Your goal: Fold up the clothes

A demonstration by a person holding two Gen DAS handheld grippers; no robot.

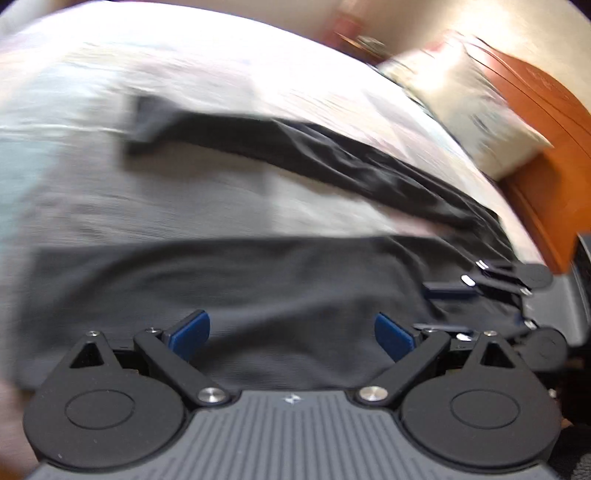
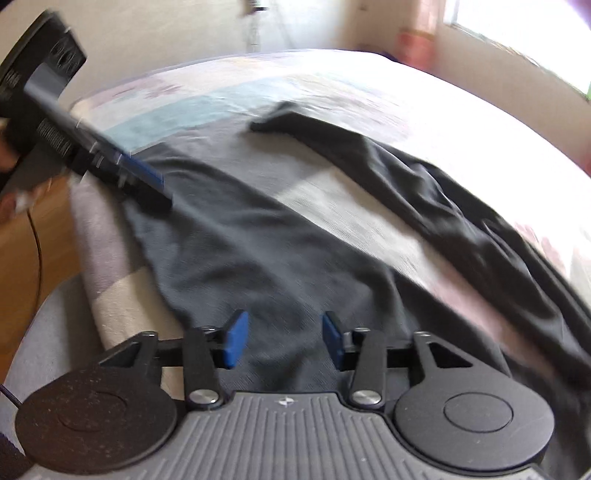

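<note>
A dark grey garment (image 1: pixel 258 280) lies spread on the bed, with a second long black part (image 1: pixel 332 158) running diagonally behind it. The pictures are blurred. My left gripper (image 1: pixel 291 334) hangs open just above the near fabric, blue pads wide apart, nothing pinched. My right gripper (image 1: pixel 443 306) shows at the right, over the same garment's edge. In the right wrist view the right gripper (image 2: pixel 284 343) is open over the garment (image 2: pixel 240 251), with cloth below the pads and not clamped. The left gripper (image 2: pixel 159 188) reaches in from the upper left, its fingertips at the garment's far corner.
The bed cover (image 1: pixel 147 74) is pale with pastel patches. A pillow (image 1: pixel 454 99) leans on the wooden headboard (image 1: pixel 546 122) at the right. A bright window (image 2: pixel 517 29) is beyond the bed. Wooden floor (image 2: pixel 22 266) and a thin cable (image 2: pixel 37 240) lie left of the mattress edge.
</note>
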